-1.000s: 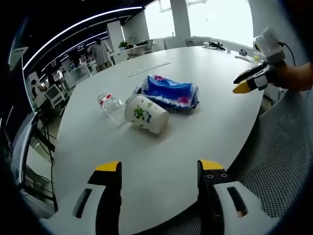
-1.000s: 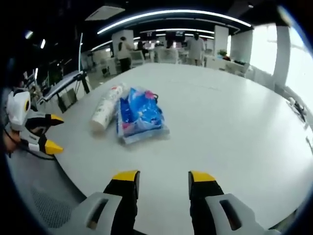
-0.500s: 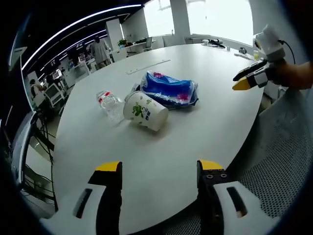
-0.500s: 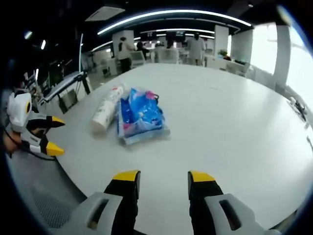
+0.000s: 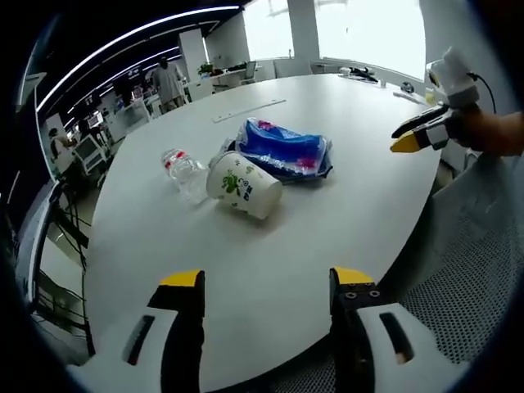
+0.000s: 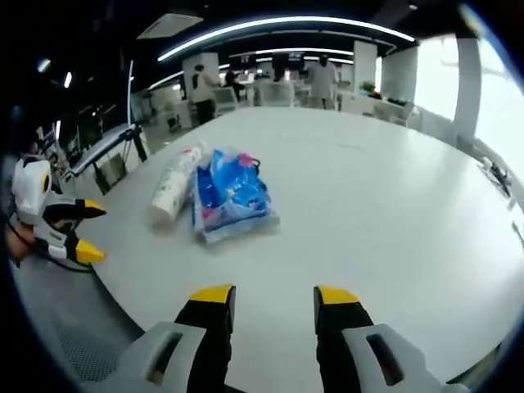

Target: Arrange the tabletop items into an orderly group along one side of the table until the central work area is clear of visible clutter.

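Observation:
A white paper cup point(image 5: 242, 187) with green print lies on its side mid-table, beside a clear plastic bottle point(image 5: 185, 175) with a red label and a blue plastic packet point(image 5: 286, 153). My left gripper point(image 5: 268, 282) hovers open over the near table edge, well short of them. In the right gripper view the cup point(image 6: 172, 185) and blue packet point(image 6: 232, 195) lie ahead left of my open right gripper point(image 6: 268, 296). The right gripper point(image 5: 417, 137) also appears at the right of the left gripper view; the left gripper point(image 6: 78, 232) at the left of the right gripper view.
The large white table point(image 5: 270, 246) curves away; a long flat strip point(image 5: 250, 112) lies farther along it and small items point(image 5: 360, 76) sit near the windows. Grey mesh point(image 5: 475, 270) lies below the table edge. People and desks point(image 6: 270, 86) stand beyond the table.
Both views have shifted only slightly. The cup, bottle and packet lie where they were; both grippers stay open.

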